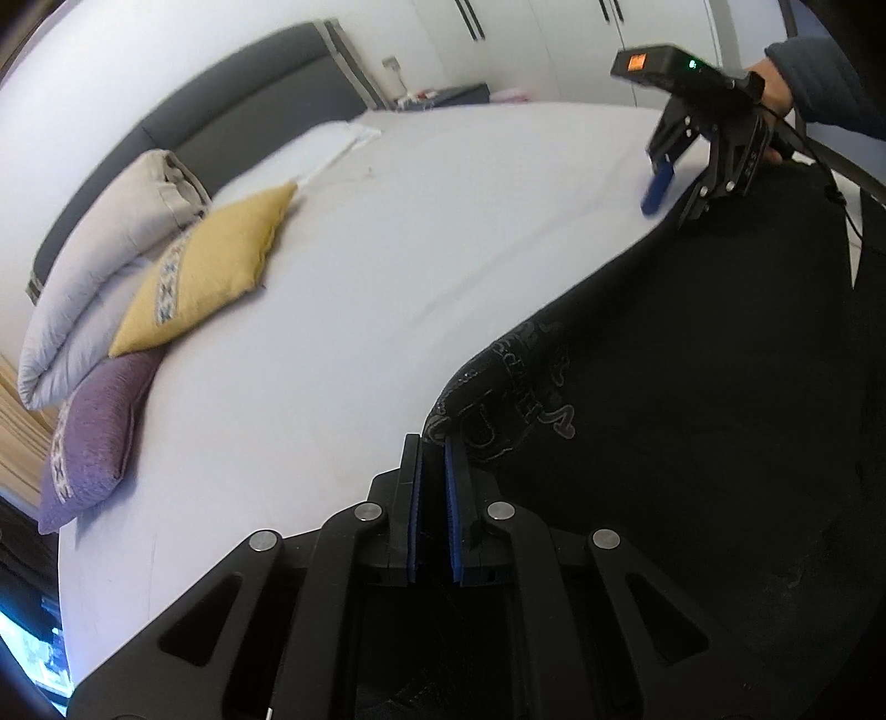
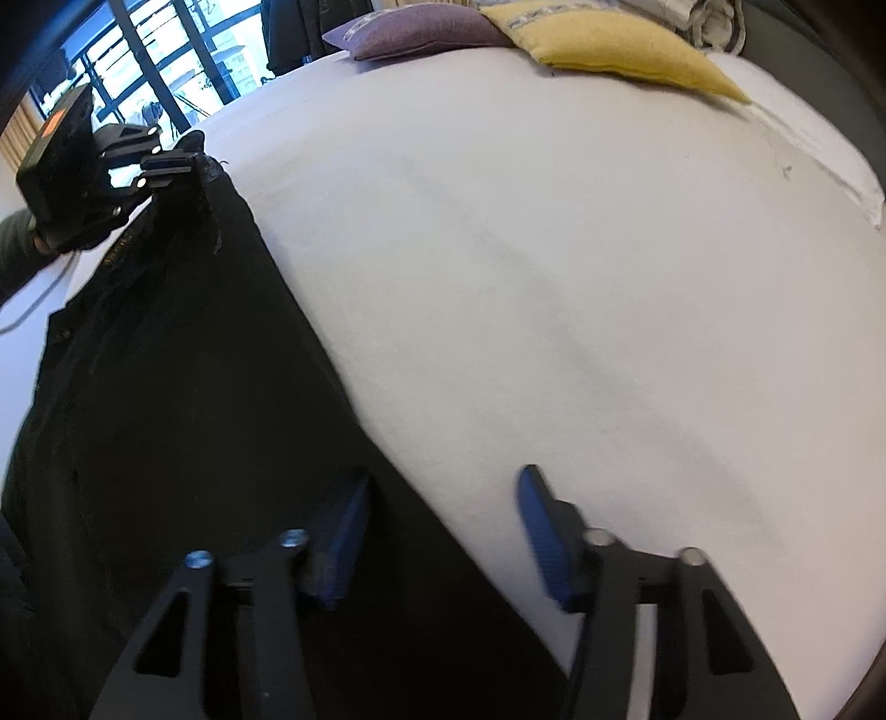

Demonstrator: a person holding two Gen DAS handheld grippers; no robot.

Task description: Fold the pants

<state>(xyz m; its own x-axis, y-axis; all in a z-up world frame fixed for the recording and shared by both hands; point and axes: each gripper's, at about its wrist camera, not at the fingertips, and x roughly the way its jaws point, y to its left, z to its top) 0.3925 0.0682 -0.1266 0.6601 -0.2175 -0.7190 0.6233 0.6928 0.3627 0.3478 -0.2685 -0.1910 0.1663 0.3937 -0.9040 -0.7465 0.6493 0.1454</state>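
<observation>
Black pants half-gripped on the bed, risk of an uneven lift.
Left gripper (image 1: 432,482) had its fingers pinching a corner of the black printed cotton pants (image 1: 692,415), which lay along the lower right of the left wrist view on the white-sheeted bed (image 1: 415,249); right gripper (image 2: 443,531) fingers were spread, straddling the pants' edge at the bottom of its own view, no pinch visible. Likely trouble: left pulling up alone would drag and skew the cloth; the right could close on sheet too, or miss. Flat, smooth sheet; yellow square cushion (image 1: 210,266), purple cushion (image 1: 99,437), rolled grey duvet (image 1: 94,277), dark grey headboard (image 1: 232,94), white wardrobes (image 1: 554,39), window (image 2: 183,61).
</observation>
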